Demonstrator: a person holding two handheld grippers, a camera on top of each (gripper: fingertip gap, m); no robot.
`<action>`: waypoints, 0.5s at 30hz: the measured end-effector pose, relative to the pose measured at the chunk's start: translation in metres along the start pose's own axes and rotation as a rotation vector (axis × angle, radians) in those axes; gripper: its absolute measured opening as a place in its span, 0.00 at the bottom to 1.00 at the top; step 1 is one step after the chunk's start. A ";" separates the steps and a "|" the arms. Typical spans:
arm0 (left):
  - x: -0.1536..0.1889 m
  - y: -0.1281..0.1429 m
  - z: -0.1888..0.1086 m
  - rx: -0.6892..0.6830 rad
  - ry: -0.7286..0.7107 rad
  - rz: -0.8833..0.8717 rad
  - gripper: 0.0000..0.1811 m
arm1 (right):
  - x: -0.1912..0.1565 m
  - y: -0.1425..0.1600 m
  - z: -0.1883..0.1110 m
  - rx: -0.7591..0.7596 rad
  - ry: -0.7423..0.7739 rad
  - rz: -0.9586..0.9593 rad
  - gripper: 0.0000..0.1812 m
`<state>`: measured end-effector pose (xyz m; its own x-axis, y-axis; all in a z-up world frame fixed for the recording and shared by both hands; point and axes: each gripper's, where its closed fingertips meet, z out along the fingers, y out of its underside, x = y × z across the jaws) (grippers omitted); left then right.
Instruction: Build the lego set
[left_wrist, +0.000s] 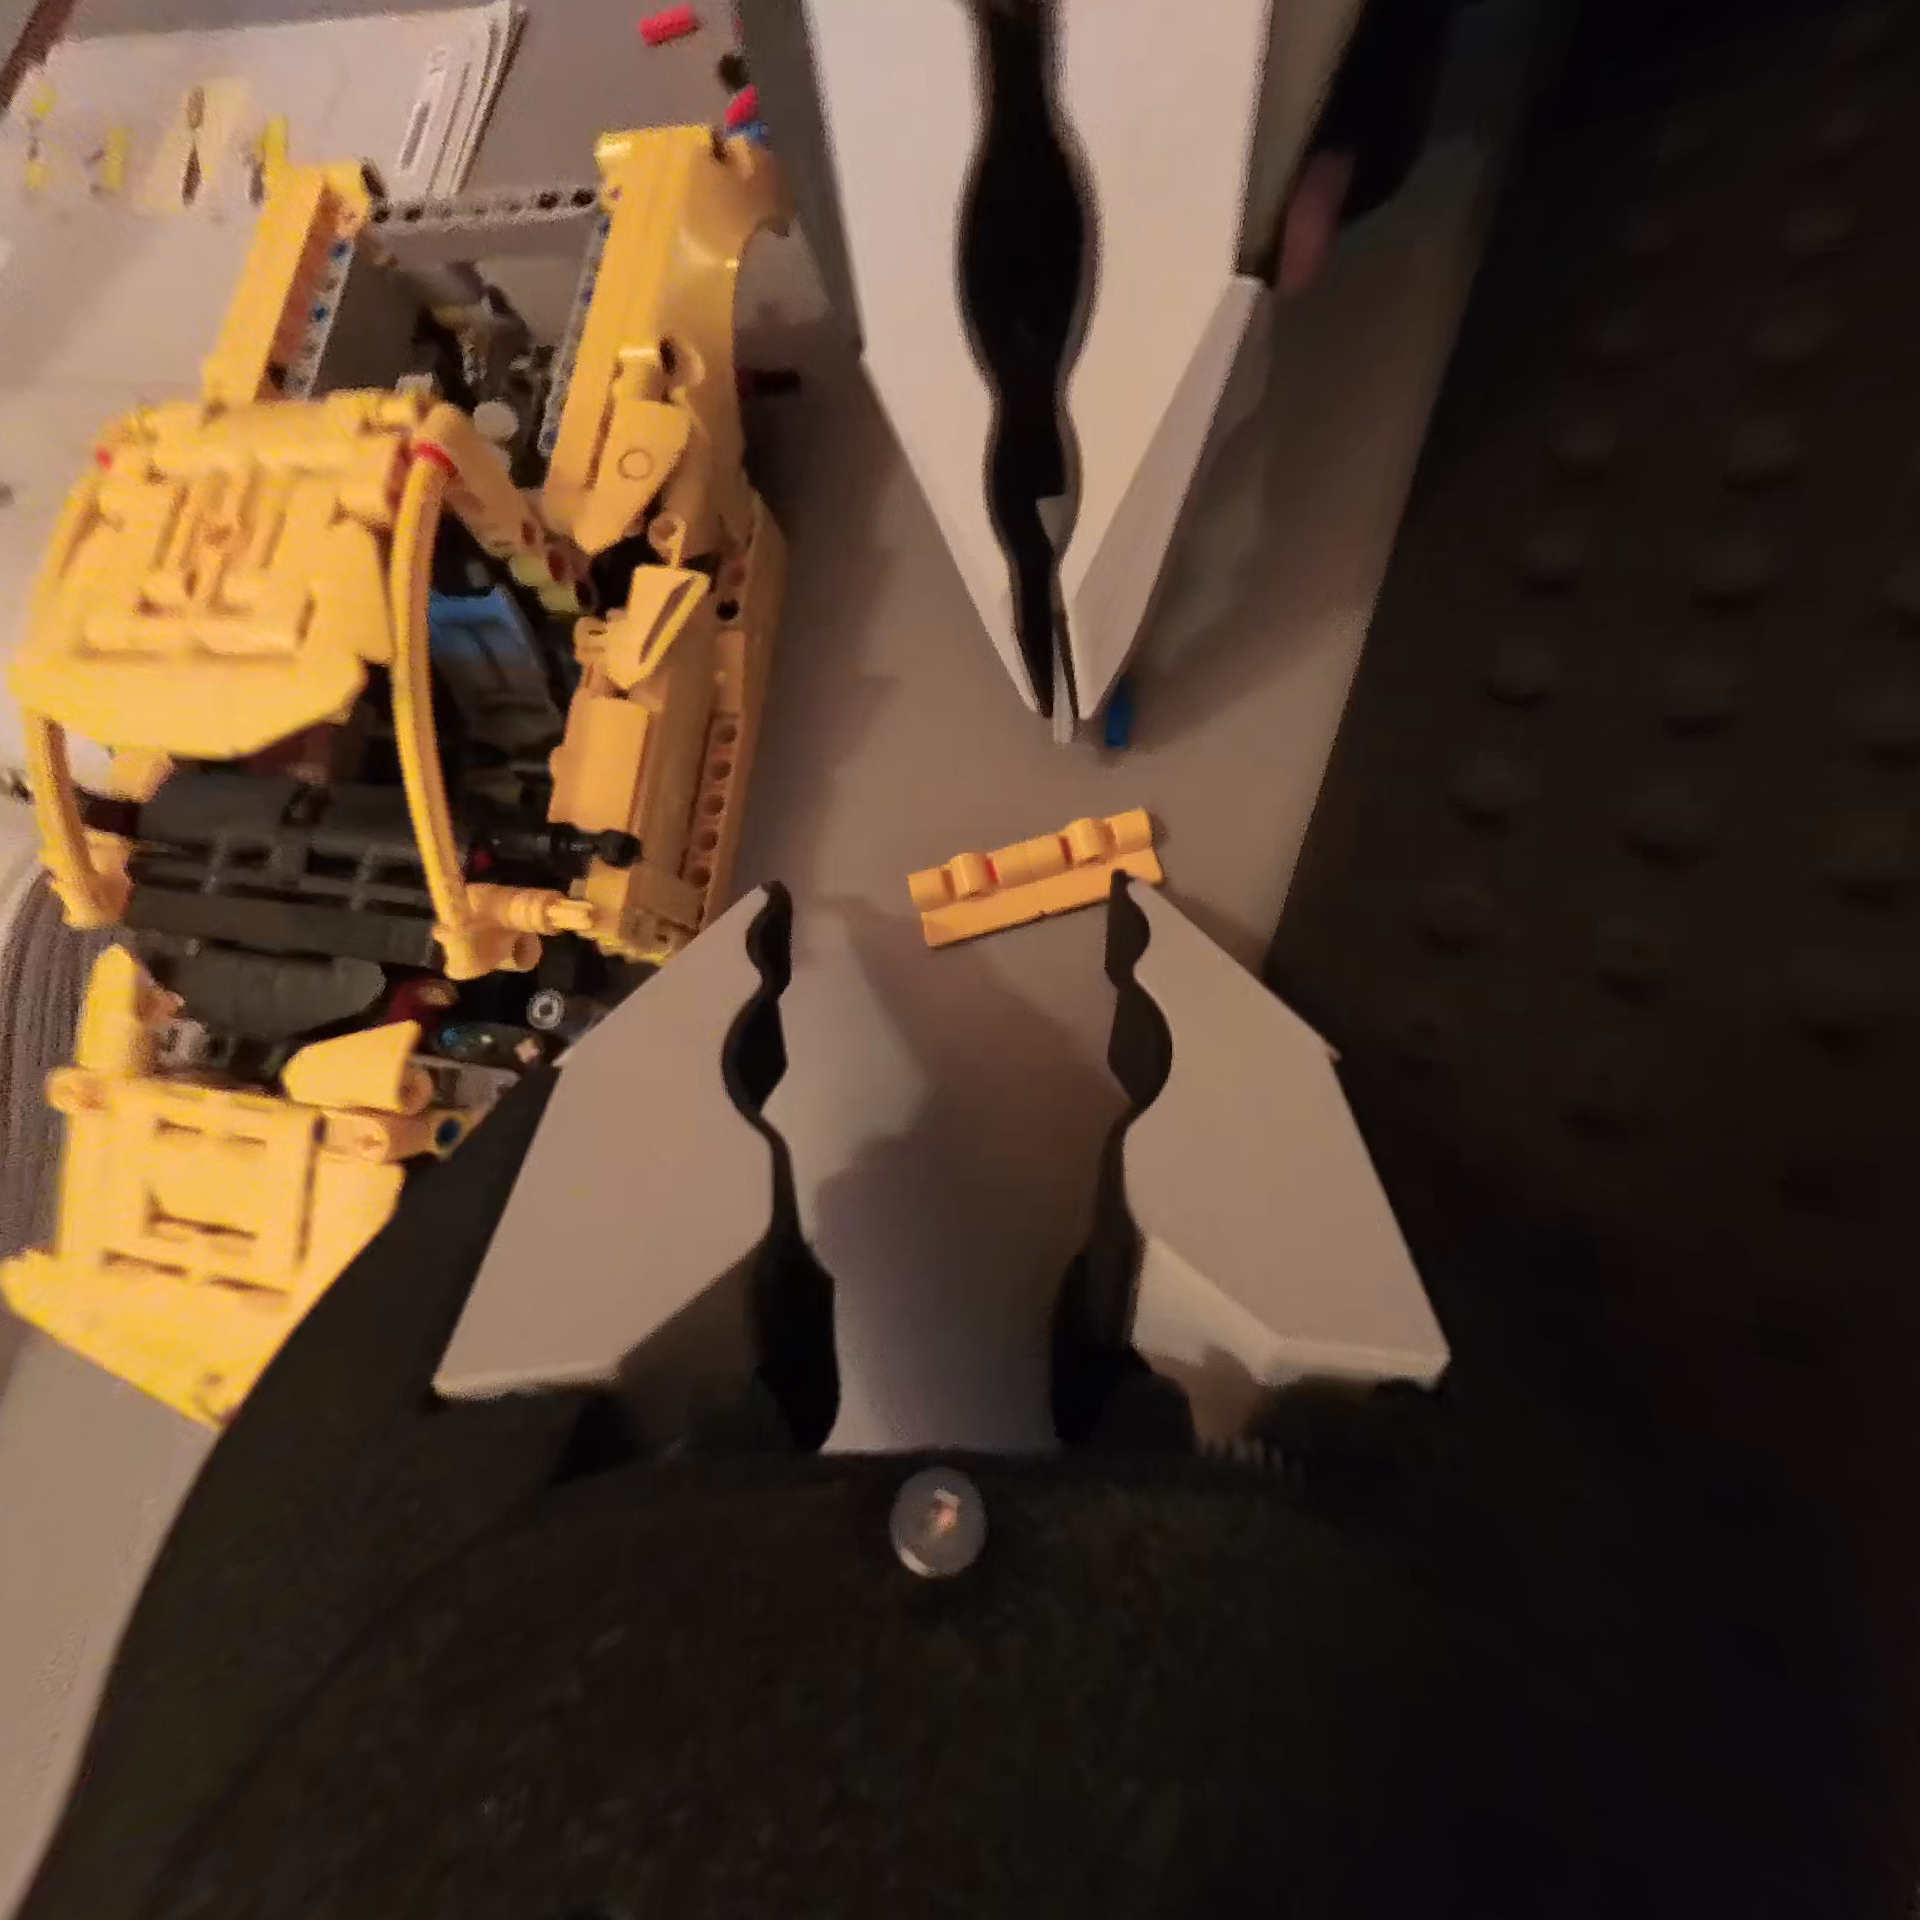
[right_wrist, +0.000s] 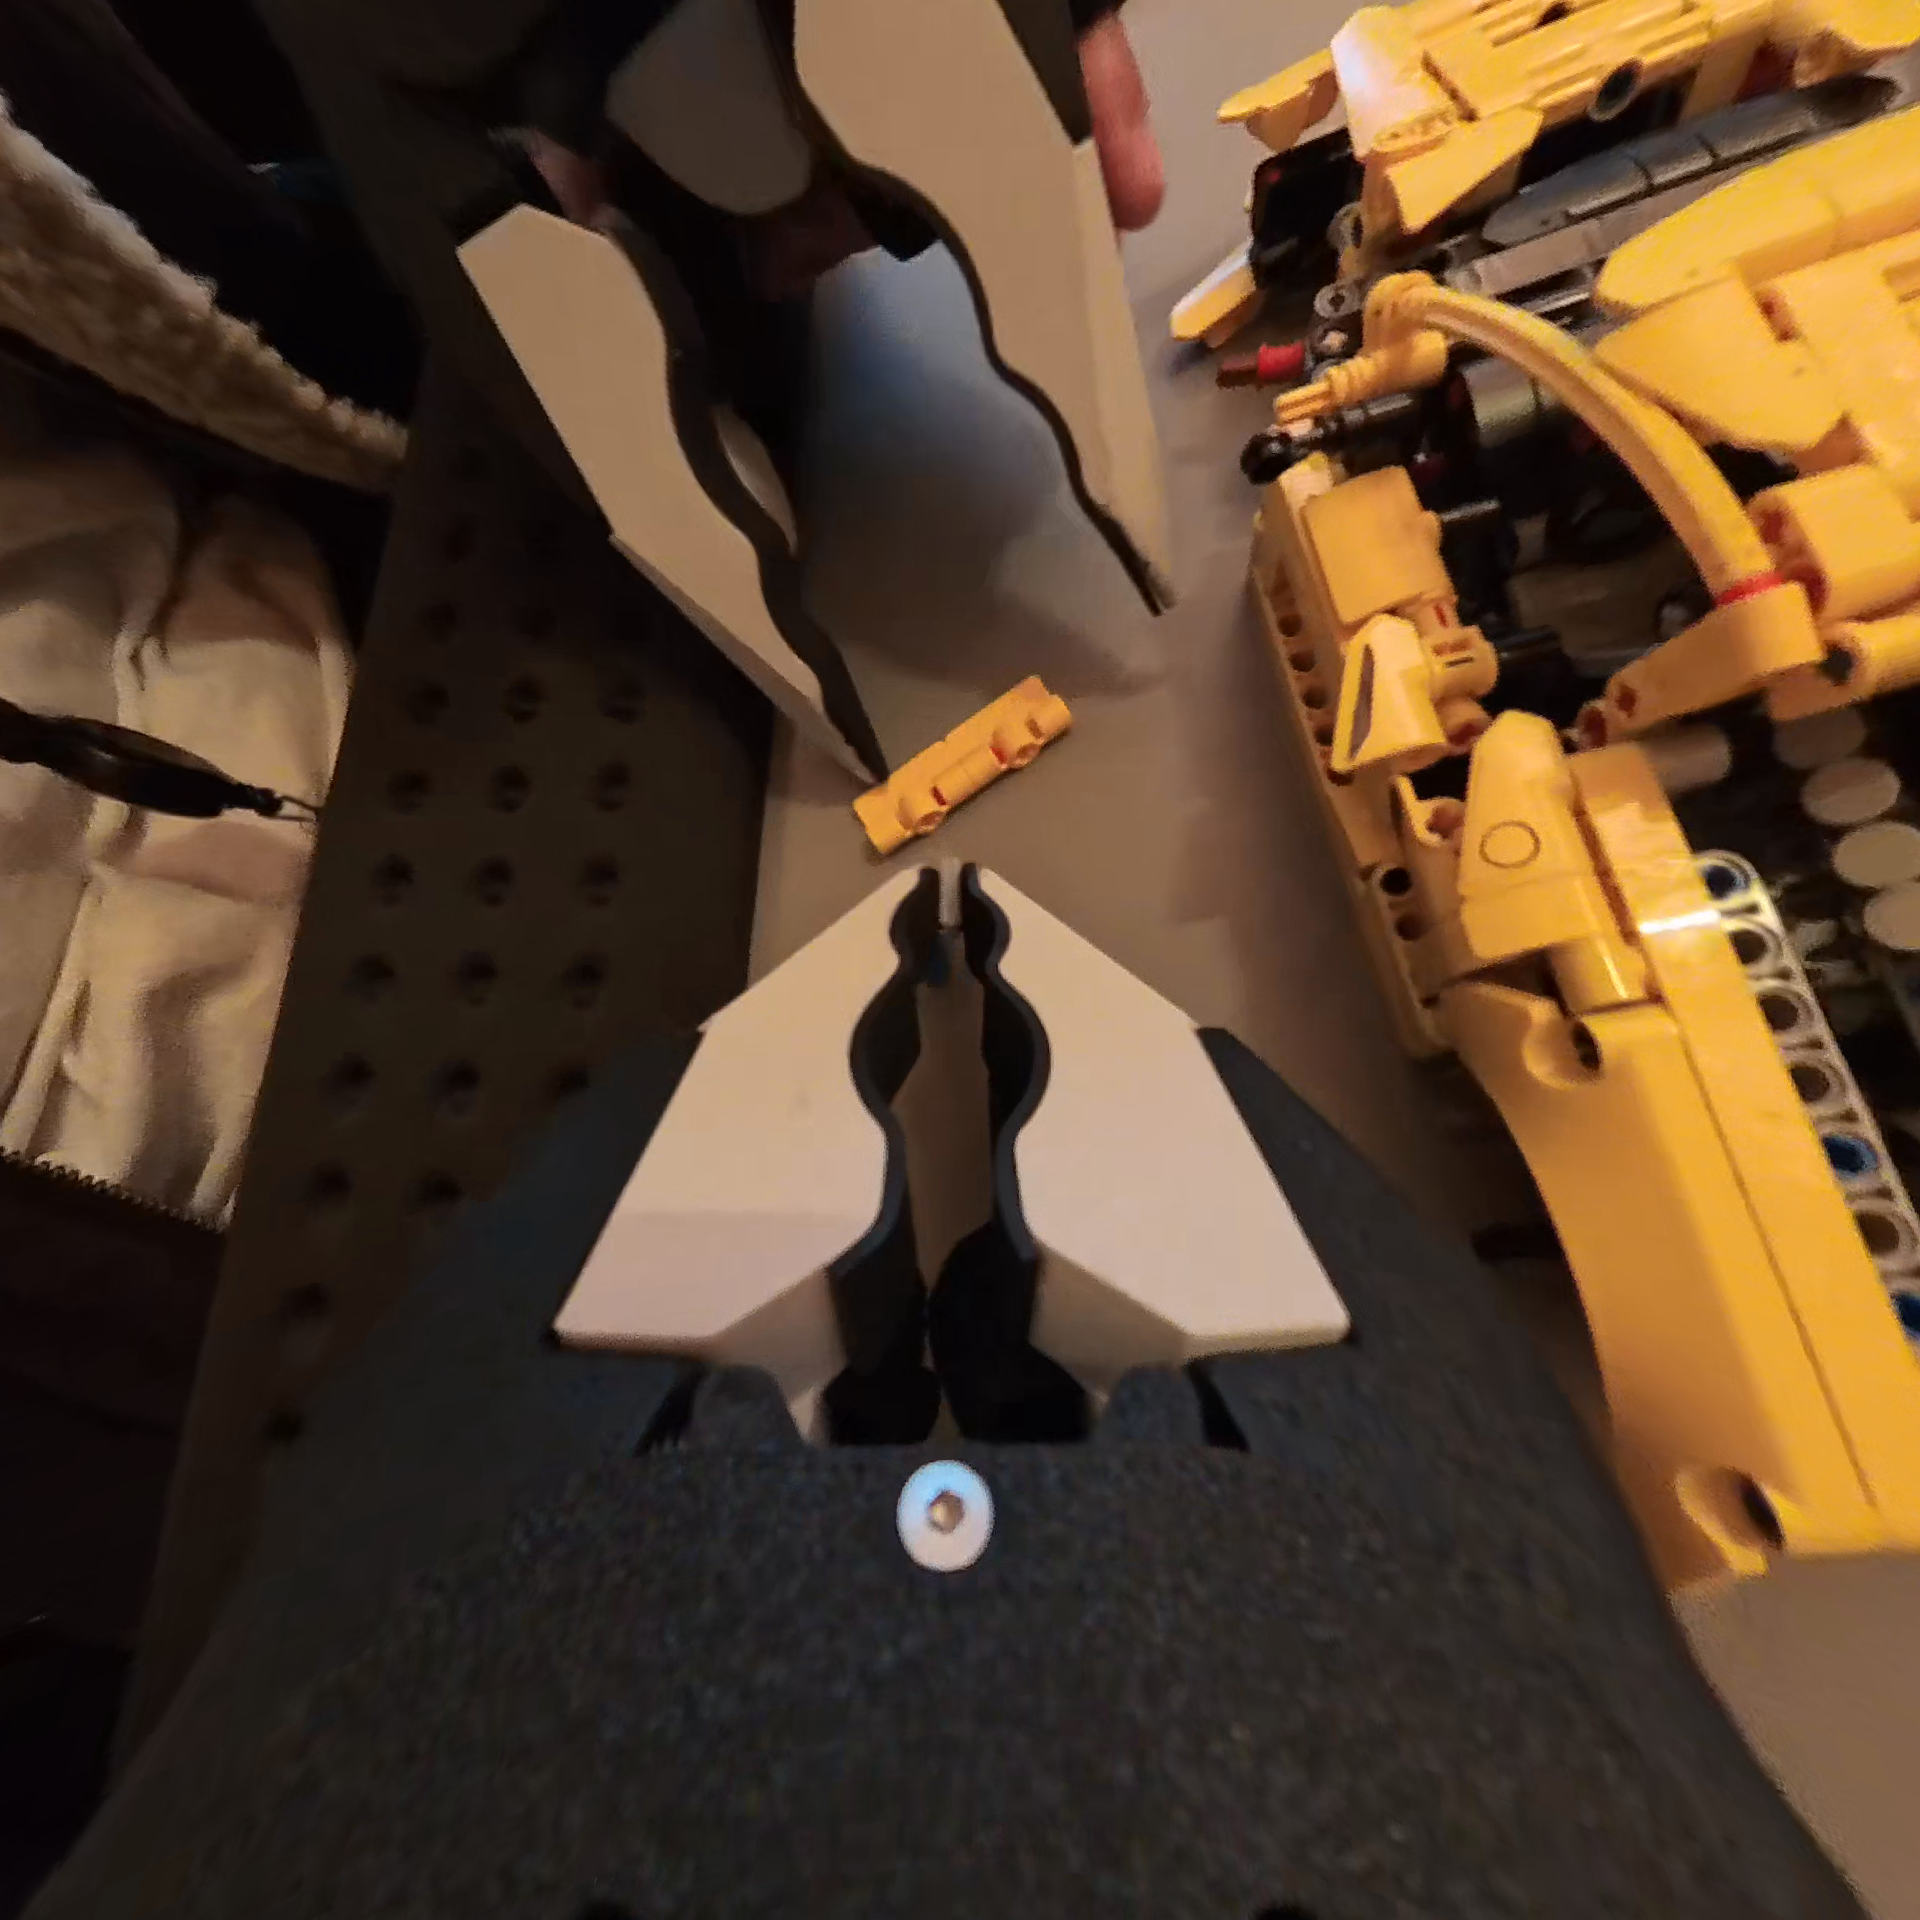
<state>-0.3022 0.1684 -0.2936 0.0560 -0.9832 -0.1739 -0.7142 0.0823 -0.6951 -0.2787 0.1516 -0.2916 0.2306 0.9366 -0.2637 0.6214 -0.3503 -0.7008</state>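
Yellow model looks largely built, one small beam lies loose between the spread, empty left gripper and the right gripper, pinching a small grey pin.

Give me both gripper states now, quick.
Left gripper: open, holding nothing; the loose yellow piece lies on the table by its fingertips.
Right gripper: shut on a small grey pin.
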 end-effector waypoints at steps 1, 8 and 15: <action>0.001 -0.001 0.000 -0.011 0.012 -0.057 0.34 | 0.002 0.000 -0.001 0.008 0.015 0.004 0.02; 0.024 -0.004 0.006 -0.081 0.128 -0.314 0.35 | 0.001 -0.003 -0.003 0.038 0.026 -0.005 0.02; 0.026 -0.006 0.011 -0.097 0.109 -0.255 0.35 | -0.005 -0.001 0.003 0.042 -0.030 0.025 0.02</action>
<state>-0.2891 0.1444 -0.3014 0.1706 -0.9823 0.0778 -0.7502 -0.1806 -0.6360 -0.2823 0.1468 -0.2914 0.2228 0.9272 -0.3010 0.5833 -0.3742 -0.7209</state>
